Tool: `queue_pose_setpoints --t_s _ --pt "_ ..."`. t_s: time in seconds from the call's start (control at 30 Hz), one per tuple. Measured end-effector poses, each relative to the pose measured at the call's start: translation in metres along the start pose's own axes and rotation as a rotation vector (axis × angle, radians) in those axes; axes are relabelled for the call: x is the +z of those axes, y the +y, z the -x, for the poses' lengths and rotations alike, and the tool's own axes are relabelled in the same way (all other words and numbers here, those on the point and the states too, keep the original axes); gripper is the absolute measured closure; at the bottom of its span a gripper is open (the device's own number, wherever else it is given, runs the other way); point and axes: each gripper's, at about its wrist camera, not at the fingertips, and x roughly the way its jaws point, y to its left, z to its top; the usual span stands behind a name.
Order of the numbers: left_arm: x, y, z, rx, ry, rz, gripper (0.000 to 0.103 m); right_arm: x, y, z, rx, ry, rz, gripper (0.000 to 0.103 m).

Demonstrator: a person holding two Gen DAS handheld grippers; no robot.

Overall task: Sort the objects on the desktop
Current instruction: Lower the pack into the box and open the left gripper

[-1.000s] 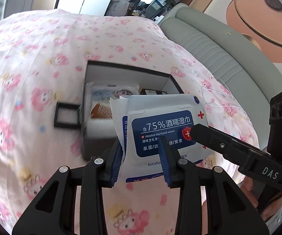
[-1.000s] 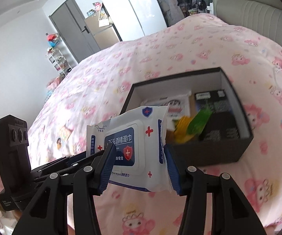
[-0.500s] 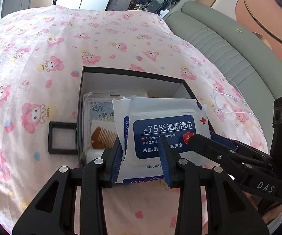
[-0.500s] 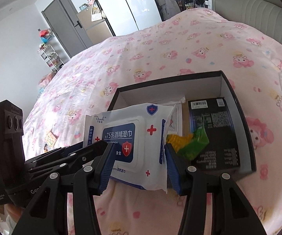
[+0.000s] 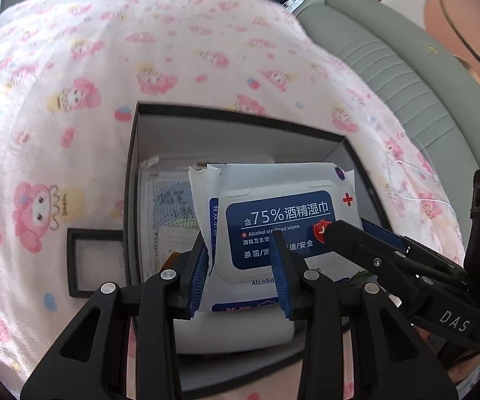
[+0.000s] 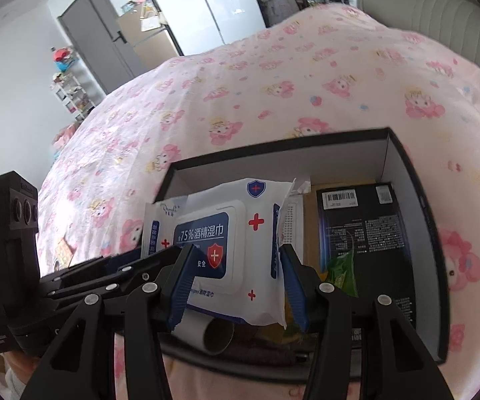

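Note:
A white and blue pack of alcohol wipes (image 5: 283, 220) hangs over the open black box (image 5: 133, 166). My left gripper (image 5: 240, 276) is shut on the pack's near end. My right gripper (image 6: 236, 283) is shut on the same pack (image 6: 226, 233) from its other side, and its fingers (image 5: 390, 260) show at the right of the left wrist view. The box (image 6: 403, 170) holds a black carton (image 6: 366, 233), a green wrapper (image 6: 343, 270), a cardboard tube (image 6: 210, 333) and white printed packets (image 5: 170, 206).
The box rests on a bed with a pink cartoon sheet (image 5: 73, 100). A small black square frame (image 5: 96, 260) lies on the sheet left of the box. A grey-green padded headboard (image 5: 406, 76) stands at the right. A white cable (image 5: 416, 193) lies near it.
Both grippers have carried the wipes pack forward, from in front of the box to above its inside. The box has grown larger and closer in both views.

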Motion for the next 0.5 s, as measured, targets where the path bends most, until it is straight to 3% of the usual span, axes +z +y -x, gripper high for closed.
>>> queue_pose_setpoints --t_s 0.3,0.5 --pt "0.001 0.01 -0.015 0.078 0.015 0.009 0.068 0.001 0.002 -0.025 -0.042 0.038 -0.001 0.056" --pt "-0.009 0.015 0.006 0.068 0.0 0.038 0.068 -0.005 0.007 -0.01 -0.058 0.018 0.003 0.056"
